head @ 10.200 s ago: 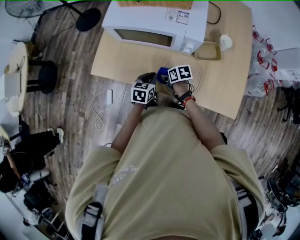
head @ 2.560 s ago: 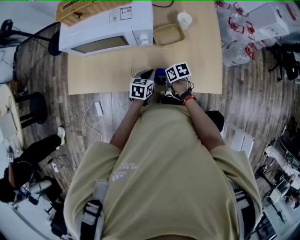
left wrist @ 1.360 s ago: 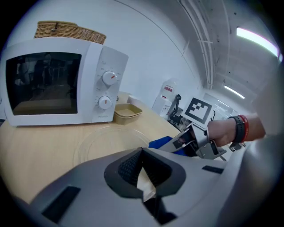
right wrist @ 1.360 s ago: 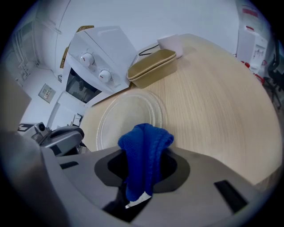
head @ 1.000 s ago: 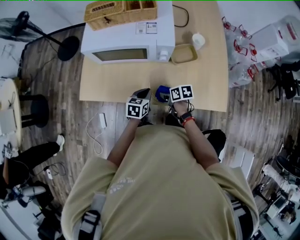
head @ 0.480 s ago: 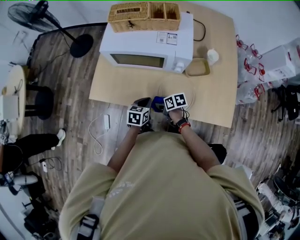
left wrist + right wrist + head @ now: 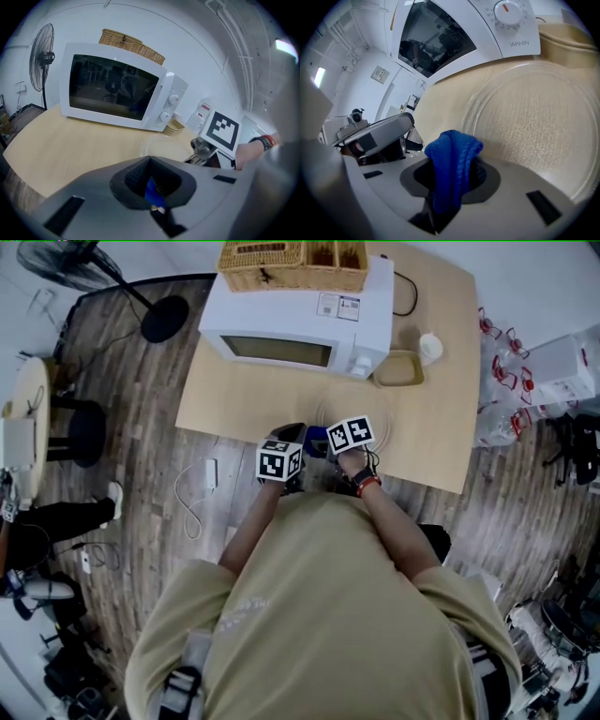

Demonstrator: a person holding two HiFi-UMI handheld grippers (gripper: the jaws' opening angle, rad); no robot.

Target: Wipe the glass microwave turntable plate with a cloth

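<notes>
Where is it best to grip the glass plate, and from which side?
Probably at the near rim of the glass plate, coming in low from the person's side: it lies flat on the table, so only its thin raised edge can be pinched.

- A white microwave [image 7: 298, 310] stands at the far side of a light wooden table [image 7: 234, 395], its door closed.
- A wicker basket [image 7: 292, 254] sits on top of the microwave.
- A shallow beige dish [image 7: 398, 368] lies just beside the microwave's dial side, with a small white container [image 7: 430, 348] near it.
- A standing fan [image 7: 42, 56] and a dark stool [image 7: 80, 432] are on the wood-plank floor.
</notes>
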